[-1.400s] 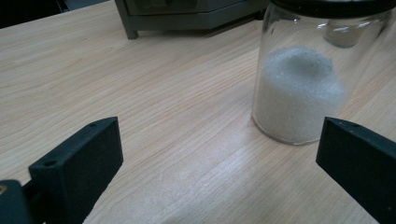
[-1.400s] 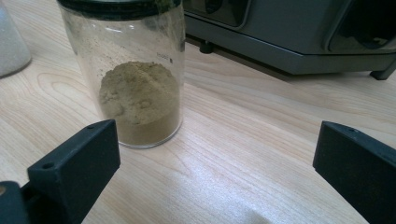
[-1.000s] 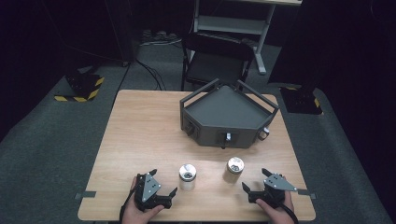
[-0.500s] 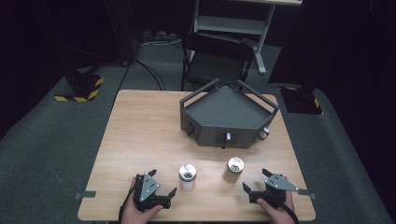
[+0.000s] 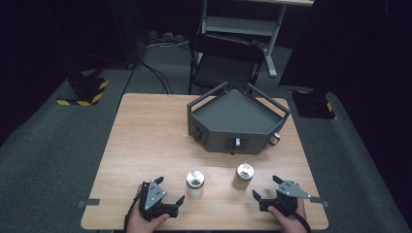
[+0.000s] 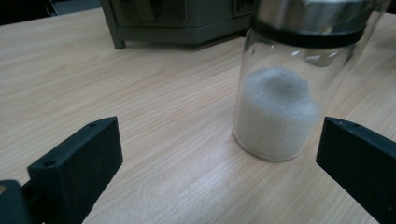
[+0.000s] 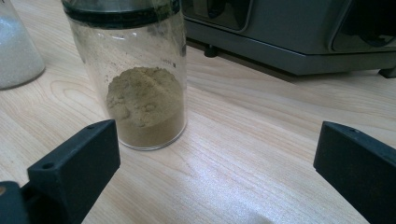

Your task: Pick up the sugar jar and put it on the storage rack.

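Observation:
Two glass shaker jars with metal lids stand near the table's front edge. The left jar (image 5: 194,183) (image 6: 280,88) holds white powder; the right jar (image 5: 242,176) (image 7: 135,74) holds tan powder. My left gripper (image 5: 168,191) (image 6: 219,163) rests on the table left of the white jar, jaws wide open, and the jar stands just ahead of its right jaw. Right of the tan jar sits my right gripper (image 5: 266,188) (image 7: 219,163), also open and holding nothing, with that jar ahead of its left jaw. The white jar (image 7: 16,46) also shows at the far left of the right gripper view.
A dark grey angular box (image 5: 236,121) with raised rails and front knobs sits at the table's back right. A black chair (image 5: 223,63) stands behind the wooden table (image 5: 145,141). Bare tabletop spreads across the left half.

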`<action>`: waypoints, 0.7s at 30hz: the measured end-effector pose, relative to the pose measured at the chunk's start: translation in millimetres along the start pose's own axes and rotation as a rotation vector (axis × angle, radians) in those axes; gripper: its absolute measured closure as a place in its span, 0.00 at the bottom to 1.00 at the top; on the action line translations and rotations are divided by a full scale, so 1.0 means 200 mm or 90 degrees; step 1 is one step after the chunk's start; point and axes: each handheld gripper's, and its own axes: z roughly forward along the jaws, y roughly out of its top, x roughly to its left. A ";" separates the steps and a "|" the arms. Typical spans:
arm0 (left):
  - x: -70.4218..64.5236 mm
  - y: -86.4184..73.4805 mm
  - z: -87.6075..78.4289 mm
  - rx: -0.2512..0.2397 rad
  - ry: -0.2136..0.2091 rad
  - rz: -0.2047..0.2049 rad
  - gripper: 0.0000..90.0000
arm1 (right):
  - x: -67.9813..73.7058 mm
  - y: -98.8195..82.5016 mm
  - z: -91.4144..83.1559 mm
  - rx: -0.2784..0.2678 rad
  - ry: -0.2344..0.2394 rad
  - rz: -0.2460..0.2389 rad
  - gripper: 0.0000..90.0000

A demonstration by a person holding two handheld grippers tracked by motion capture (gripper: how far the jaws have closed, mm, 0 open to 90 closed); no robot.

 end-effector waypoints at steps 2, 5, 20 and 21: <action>-0.01 0.01 0.00 -0.007 -0.001 0.007 0.01 | 0.00 0.00 0.00 -0.001 0.000 0.001 0.00; -0.02 0.03 -0.02 -0.024 -0.011 -0.001 0.01 | 0.00 0.00 0.00 -0.002 0.001 0.001 0.00; -0.05 0.14 -0.02 -0.046 -0.014 0.027 0.01 | -0.01 -0.01 -0.01 -0.006 0.002 0.007 0.00; -0.05 0.14 -0.02 -0.046 -0.014 0.027 0.01 | -0.01 -0.01 -0.01 -0.006 0.002 0.007 0.00</action>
